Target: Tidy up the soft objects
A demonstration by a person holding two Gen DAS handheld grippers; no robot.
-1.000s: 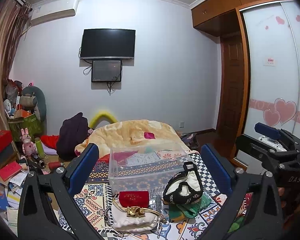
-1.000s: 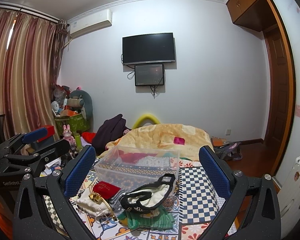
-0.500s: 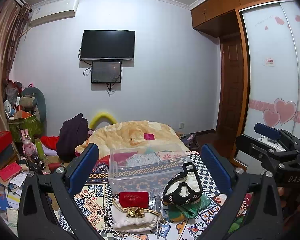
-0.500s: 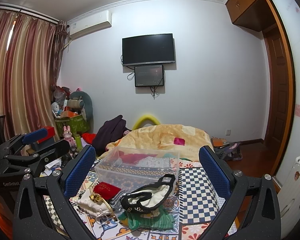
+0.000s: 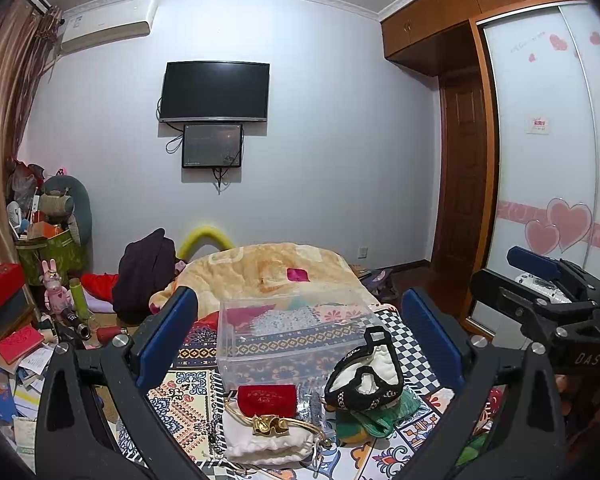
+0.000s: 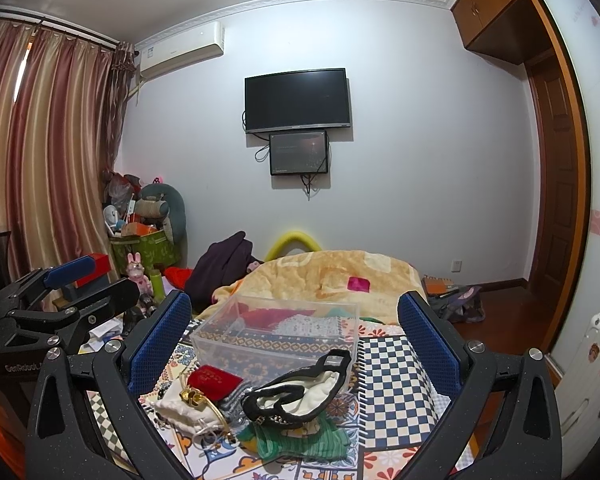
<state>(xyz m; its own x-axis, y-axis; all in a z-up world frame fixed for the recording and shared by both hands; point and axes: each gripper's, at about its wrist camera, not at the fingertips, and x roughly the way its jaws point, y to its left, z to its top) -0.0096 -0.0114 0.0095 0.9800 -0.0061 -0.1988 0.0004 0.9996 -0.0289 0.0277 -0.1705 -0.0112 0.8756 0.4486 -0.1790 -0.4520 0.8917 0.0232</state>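
Left wrist view, left gripper (image 5: 300, 340) spread wide, clear box (image 5: 296, 336) apparently empty

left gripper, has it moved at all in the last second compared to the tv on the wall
Barely. In the left wrist view the tv sits a touch lower in frame than a second ago, so the left gripper tilted up very slightly. The clear box looks unmoved.

We see a dark wall television (image 5: 215, 92) above a smaller screen (image 5: 212, 145). Air conditioner (image 6: 182, 50) sits high, beside striped curtains (image 6: 48, 152). A pink rabbit figure (image 5: 56, 289) stands among floor clutter. Yellow blanket (image 6: 332, 280) covers the bed.
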